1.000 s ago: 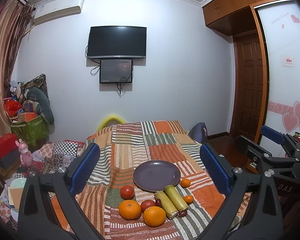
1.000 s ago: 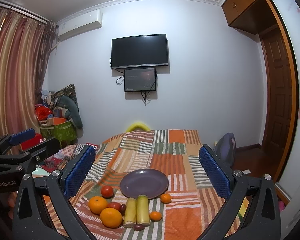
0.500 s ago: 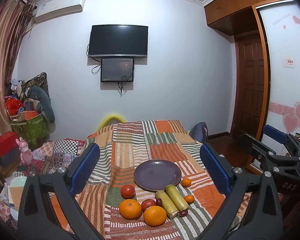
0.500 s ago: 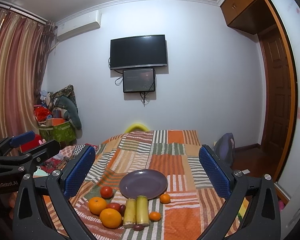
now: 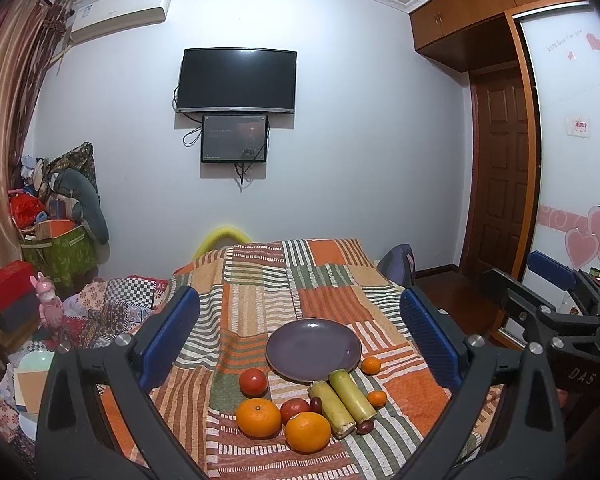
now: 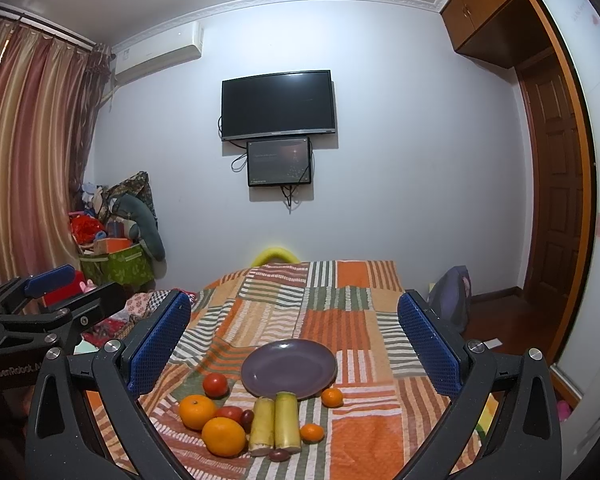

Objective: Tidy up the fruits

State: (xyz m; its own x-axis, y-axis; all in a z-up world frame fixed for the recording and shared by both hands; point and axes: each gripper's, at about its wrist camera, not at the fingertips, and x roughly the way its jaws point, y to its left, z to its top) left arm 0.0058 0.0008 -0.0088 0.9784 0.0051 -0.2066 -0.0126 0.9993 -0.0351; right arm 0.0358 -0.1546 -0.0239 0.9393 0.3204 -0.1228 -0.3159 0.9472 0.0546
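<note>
Both jaws spread wide and empty, my left gripper [image 5: 300,336] and right gripper [image 6: 296,334] hover before the purple plate [image 6: 260,376], fruit clustered just beside its near rim; I'd take one orange [image 6: 223,437] squarely across its middle.

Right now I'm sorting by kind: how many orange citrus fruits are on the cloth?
4. Two large oranges sit nearest the camera; two small ones lie right of the purple plate, one at its rim, one beside the green stalks. None looks hidden.
</note>
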